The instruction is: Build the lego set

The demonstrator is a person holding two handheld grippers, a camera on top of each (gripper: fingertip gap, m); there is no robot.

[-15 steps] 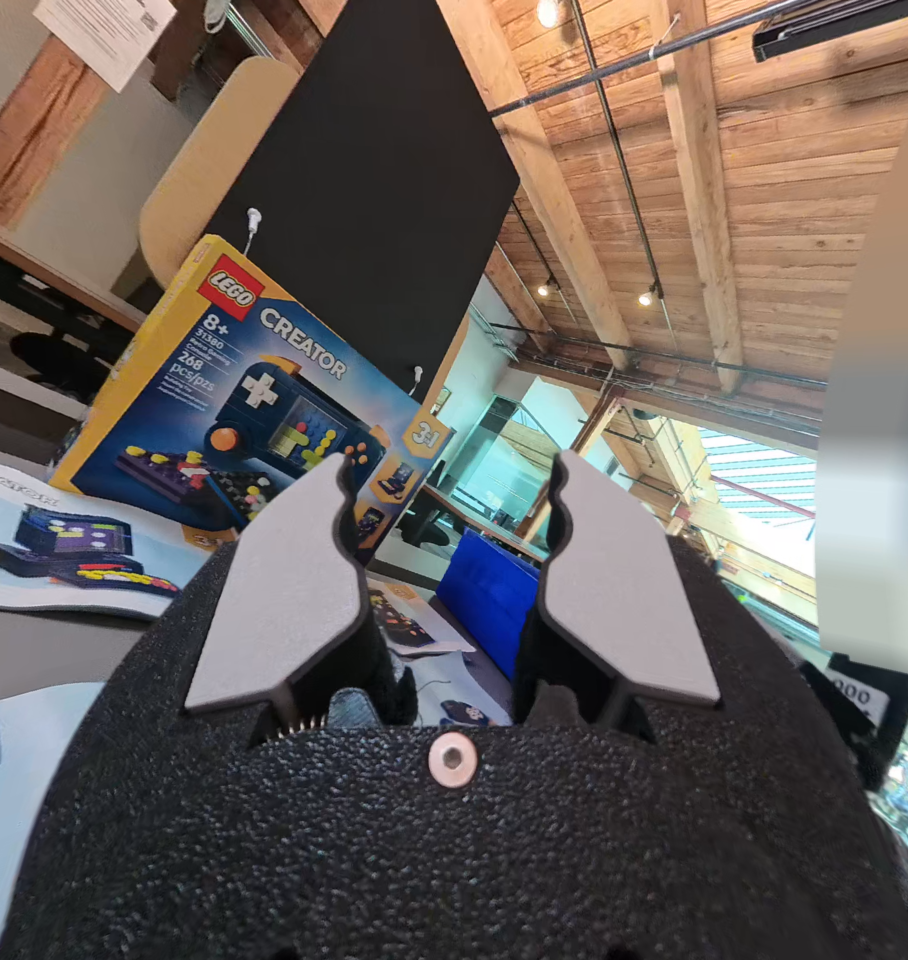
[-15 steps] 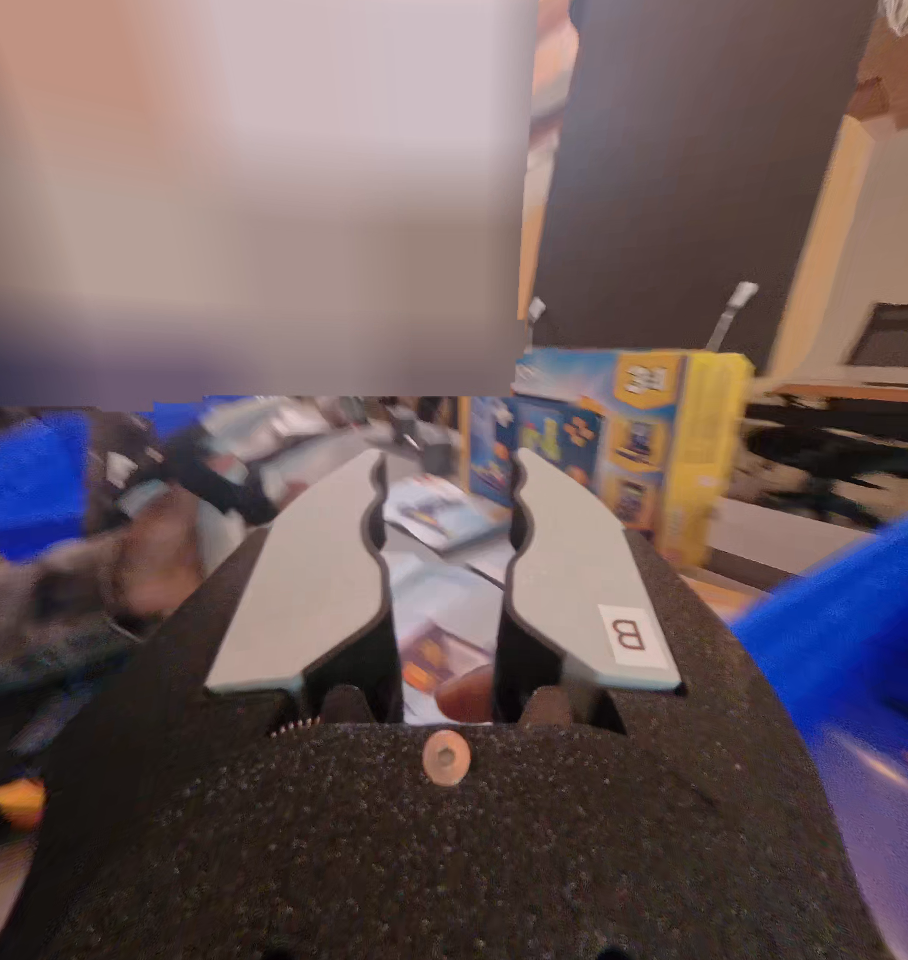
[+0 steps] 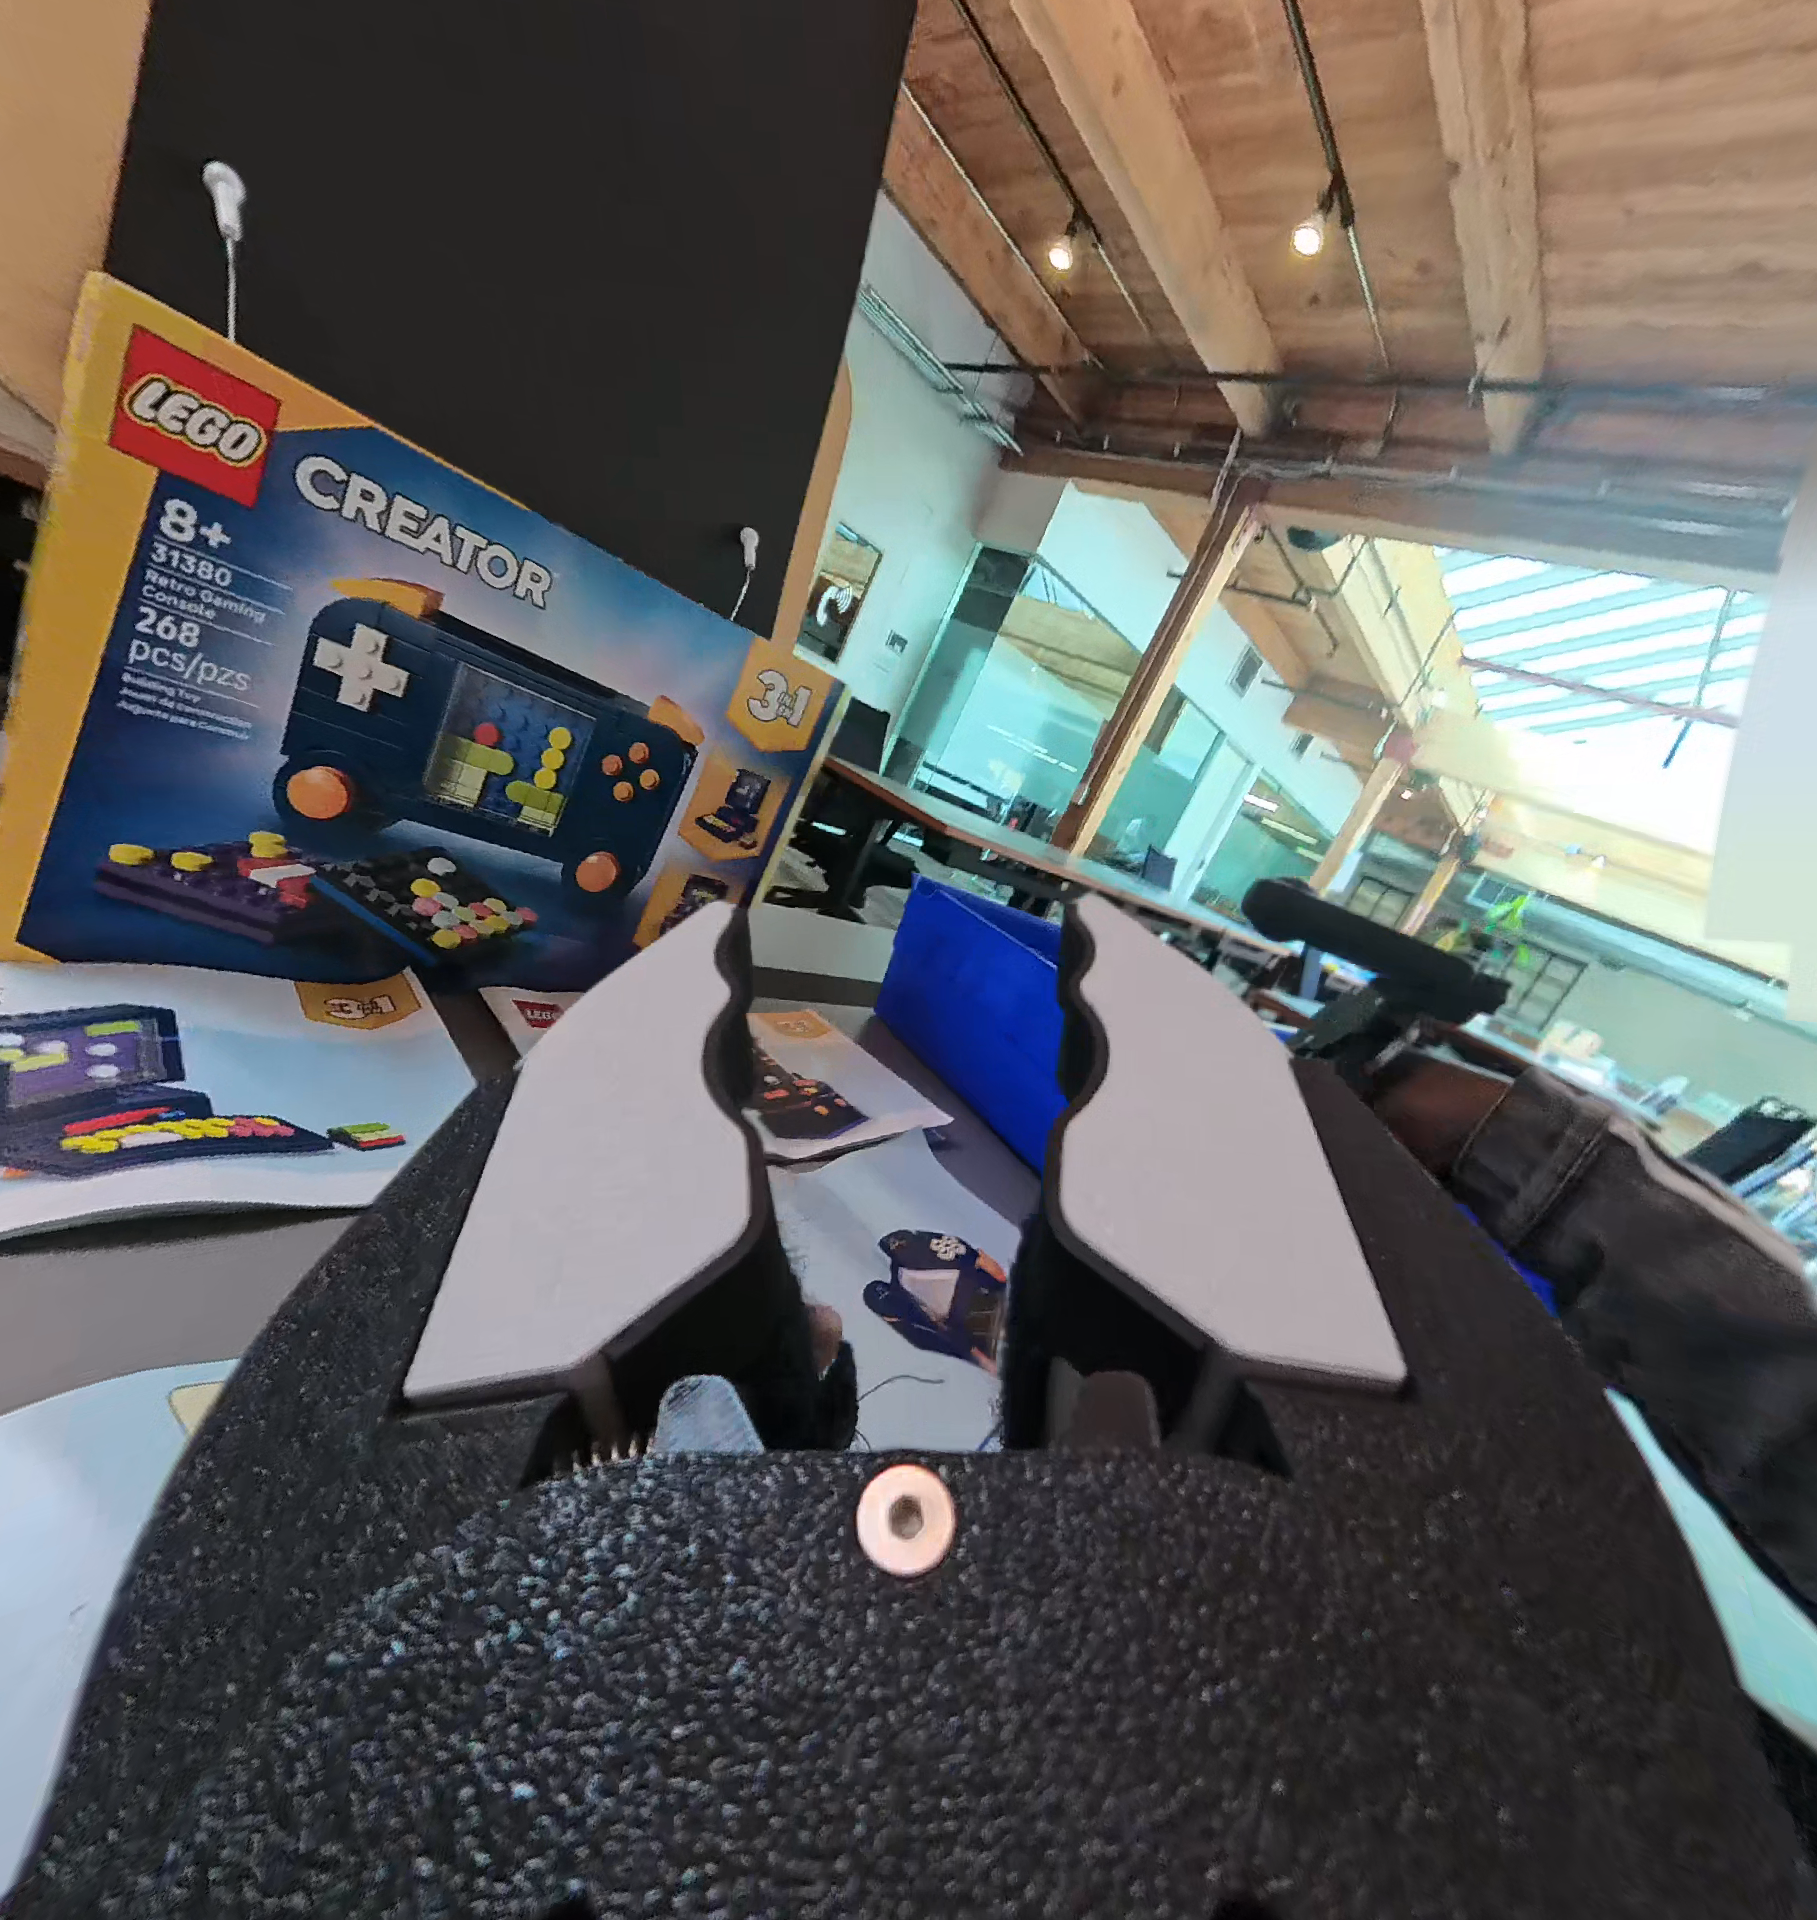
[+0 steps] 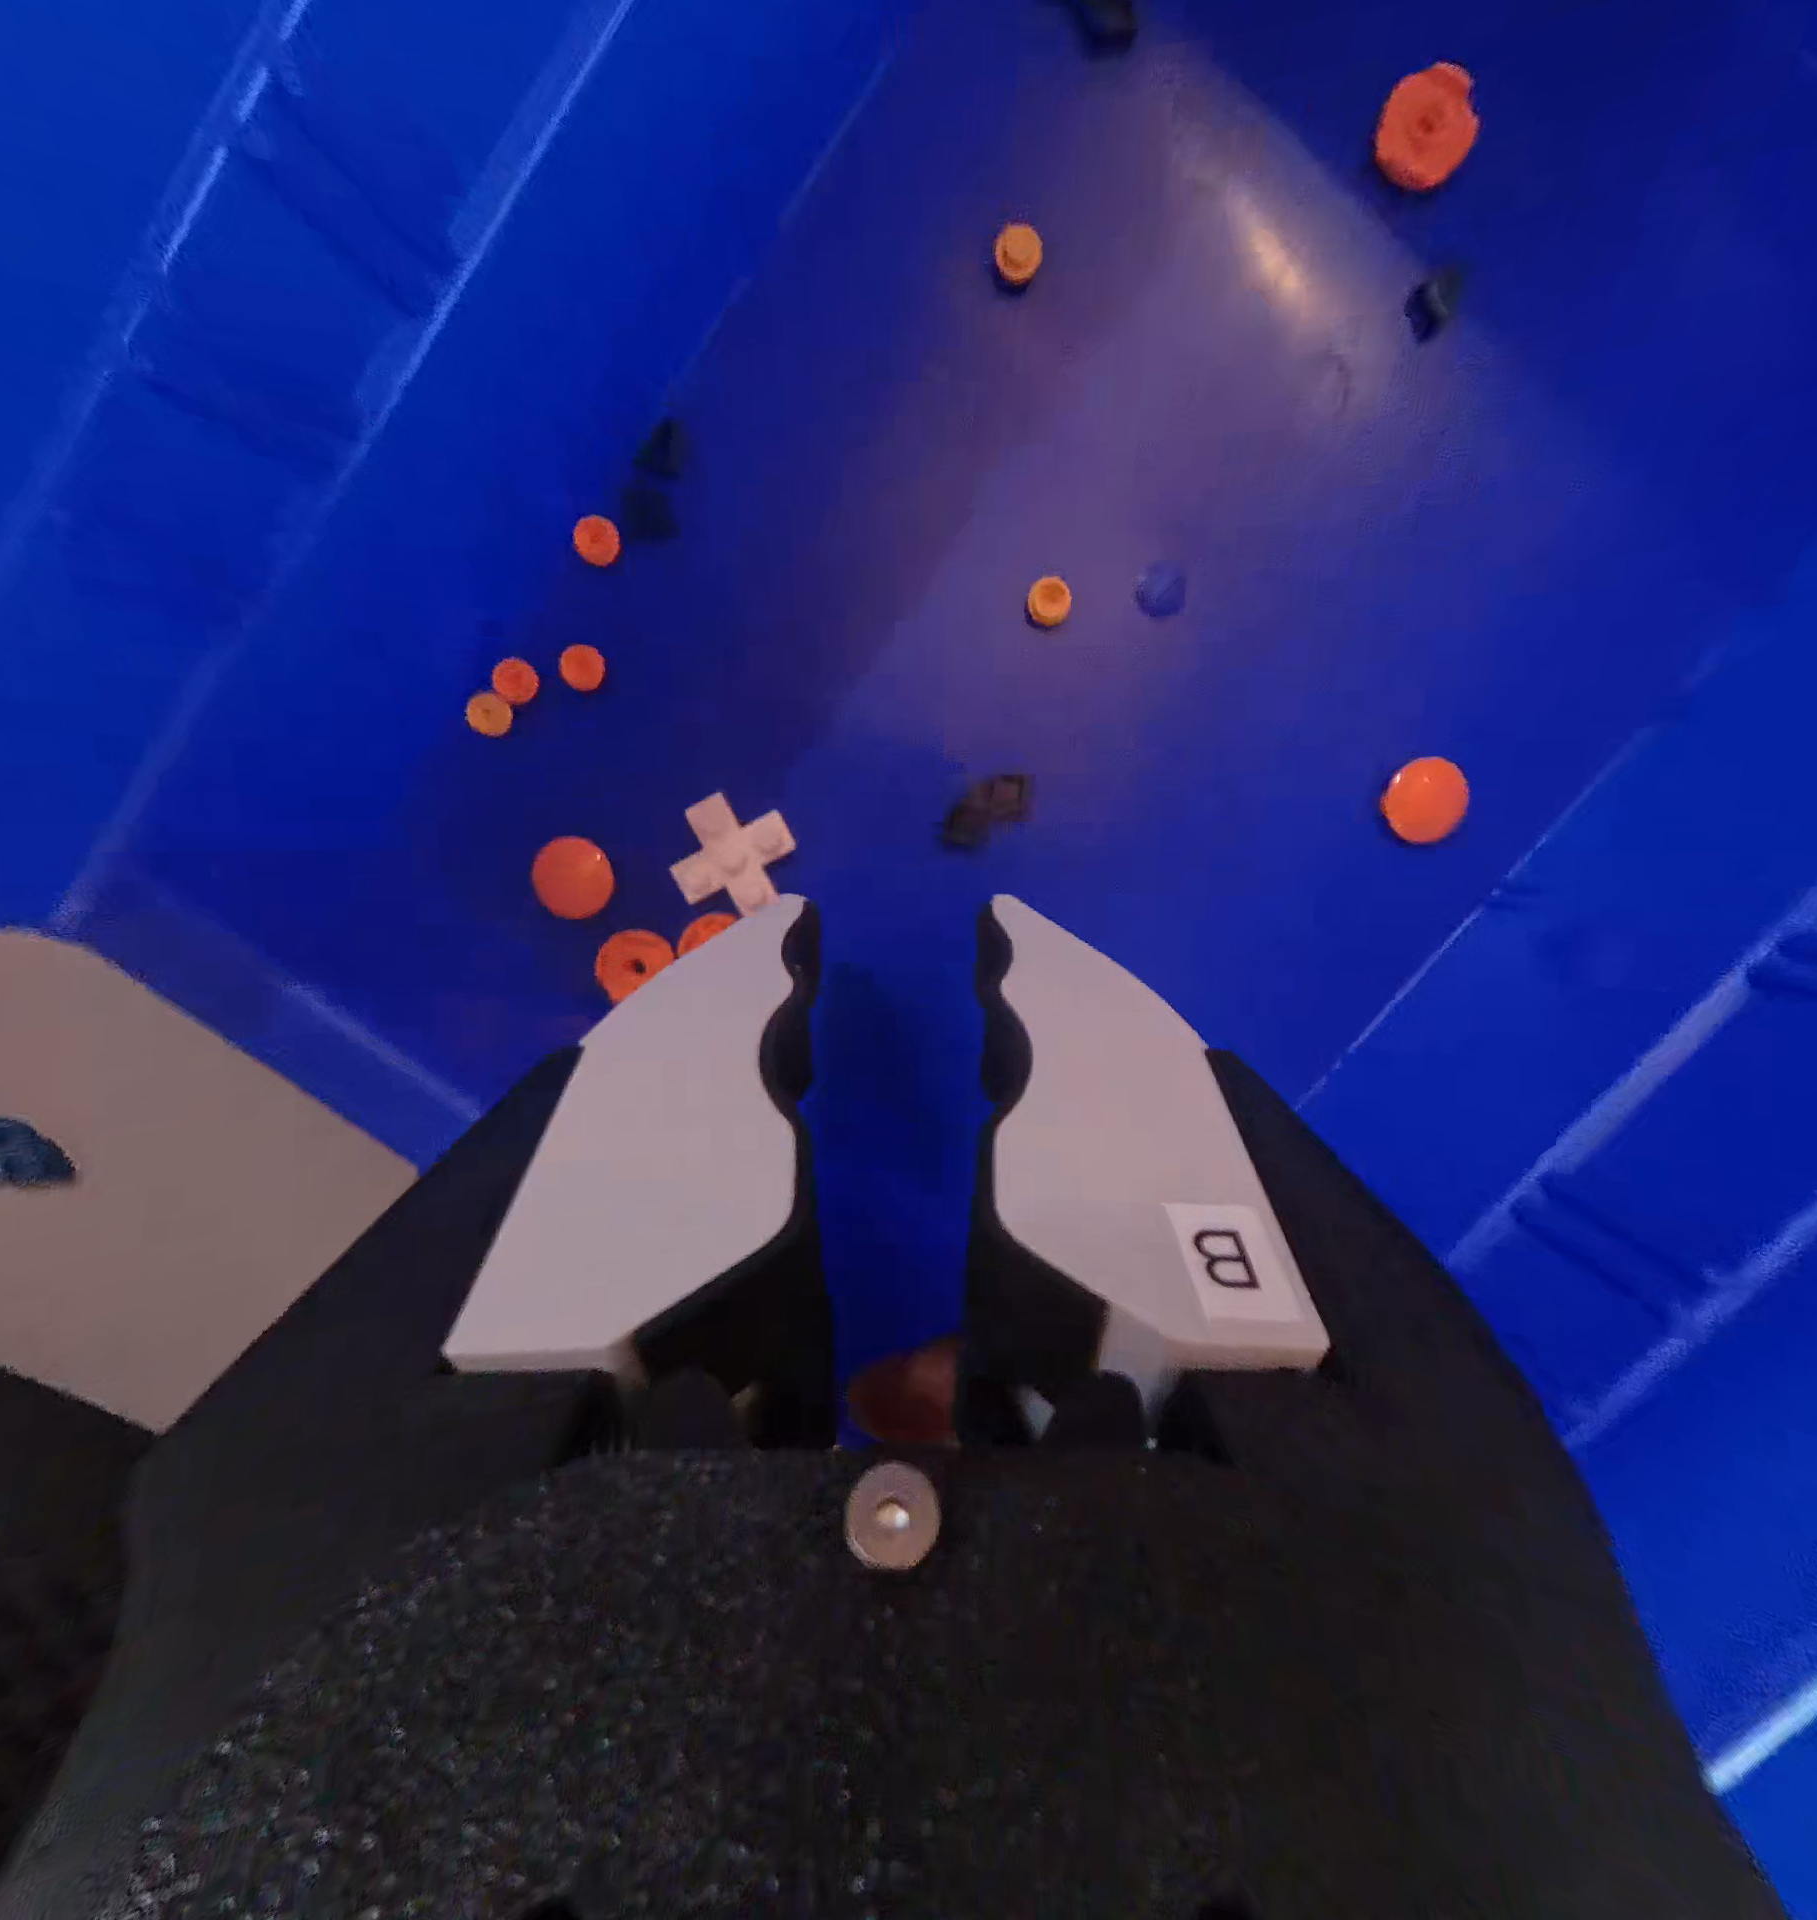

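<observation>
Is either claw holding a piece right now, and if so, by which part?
Nothing is held. The left claw is open and empty above the table; the right claw is open and empty inside the blue plastic bin.

One white cross piece (image 4: 732, 854); two orange domes (image 4: 571, 878).

Black panel (image 3: 509, 260) stands behind the counter (image 3: 104, 1320); wood-beam ceiling (image 3: 1455, 187) with two spot lights (image 3: 1306, 239) above, glass partitions (image 3: 1018, 686) far right.

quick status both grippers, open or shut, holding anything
left gripper: open, holding nothing, raised over the booklets.
right gripper: open, holding nothing, over loose pieces in the blue bin.
</observation>
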